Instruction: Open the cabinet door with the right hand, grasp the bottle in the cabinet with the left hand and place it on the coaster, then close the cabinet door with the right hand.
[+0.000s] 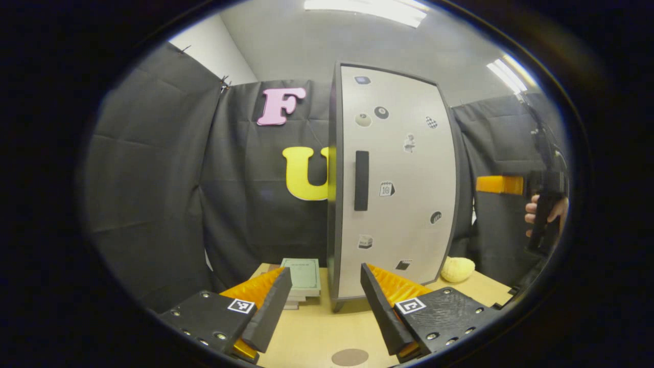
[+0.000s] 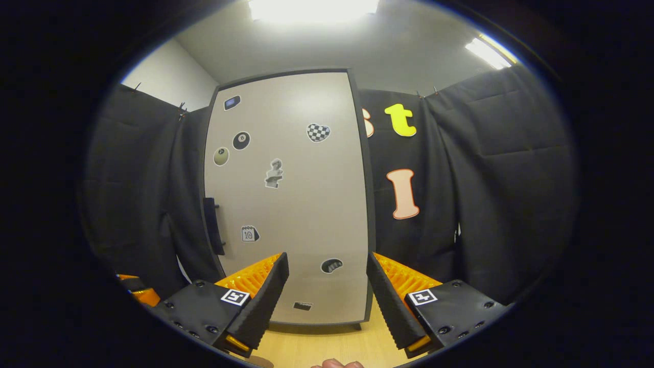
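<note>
The tall grey cabinet [image 1: 398,204] stands on the wooden table with its door shut, so what is inside is hidden. Its dark vertical handle [image 1: 361,180] sits at the door's left edge. A round brown coaster [image 1: 350,357] lies on the table just before my left gripper [image 1: 324,268], which is open and holds nothing. In the right gripper view the cabinet door [image 2: 291,204] faces me, handle [image 2: 213,225] on its left. My right gripper [image 2: 327,255] is open in front of the door's lower part, not touching it.
A stack of books [image 1: 302,276] lies left of the cabinet and a yellow lumpy object [image 1: 457,269] to its right. The other gripper [image 1: 499,184] and the hand [image 1: 534,212] holding it hover at the far right. A fingertip [image 2: 337,364] shows at the bottom edge.
</note>
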`<action>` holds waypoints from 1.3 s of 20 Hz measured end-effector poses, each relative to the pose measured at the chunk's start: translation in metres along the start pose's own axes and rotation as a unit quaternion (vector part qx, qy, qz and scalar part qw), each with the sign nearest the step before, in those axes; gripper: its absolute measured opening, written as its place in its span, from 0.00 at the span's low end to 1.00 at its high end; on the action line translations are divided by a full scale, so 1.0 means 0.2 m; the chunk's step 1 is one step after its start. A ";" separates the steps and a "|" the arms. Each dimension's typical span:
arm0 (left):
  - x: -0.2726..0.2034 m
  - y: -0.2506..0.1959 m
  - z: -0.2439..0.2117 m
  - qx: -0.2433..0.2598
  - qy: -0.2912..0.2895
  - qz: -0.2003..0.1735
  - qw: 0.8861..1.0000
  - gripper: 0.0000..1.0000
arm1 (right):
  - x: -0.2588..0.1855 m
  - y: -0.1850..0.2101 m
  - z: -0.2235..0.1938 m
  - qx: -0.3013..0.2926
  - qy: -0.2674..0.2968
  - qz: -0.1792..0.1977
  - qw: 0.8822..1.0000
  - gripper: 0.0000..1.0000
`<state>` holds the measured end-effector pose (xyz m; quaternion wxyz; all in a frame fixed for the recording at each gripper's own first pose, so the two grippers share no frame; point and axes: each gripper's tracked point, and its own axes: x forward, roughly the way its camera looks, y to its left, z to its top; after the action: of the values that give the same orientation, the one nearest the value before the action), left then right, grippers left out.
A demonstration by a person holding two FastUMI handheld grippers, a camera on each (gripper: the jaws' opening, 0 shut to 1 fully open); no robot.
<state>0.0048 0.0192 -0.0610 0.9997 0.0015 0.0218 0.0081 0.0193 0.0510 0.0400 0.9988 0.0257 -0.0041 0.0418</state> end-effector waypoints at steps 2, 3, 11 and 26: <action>-0.02 0.01 -0.05 -0.002 0.007 0.002 1.000 0.82 | 0.04 0.10 0.05 0.003 -0.001 0.020 1.000 0.97; -0.04 0.02 -0.07 -0.001 0.010 0.003 1.000 0.84 | 0.07 0.16 0.08 0.005 0.000 0.031 1.000 0.97; -0.16 0.18 -0.30 -0.032 0.046 0.034 0.998 0.84 | 0.30 0.67 0.20 -0.021 -0.007 0.108 0.994 0.97; -0.33 0.77 -0.55 -0.080 0.093 0.146 0.982 0.82 | 0.71 1.13 0.05 -0.055 0.007 0.109 0.993 0.98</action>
<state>-0.0686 0.1715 -0.1681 0.9783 -0.0756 0.1135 0.1559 0.1415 0.2879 0.0622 0.9882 -0.0297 -0.0024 0.1502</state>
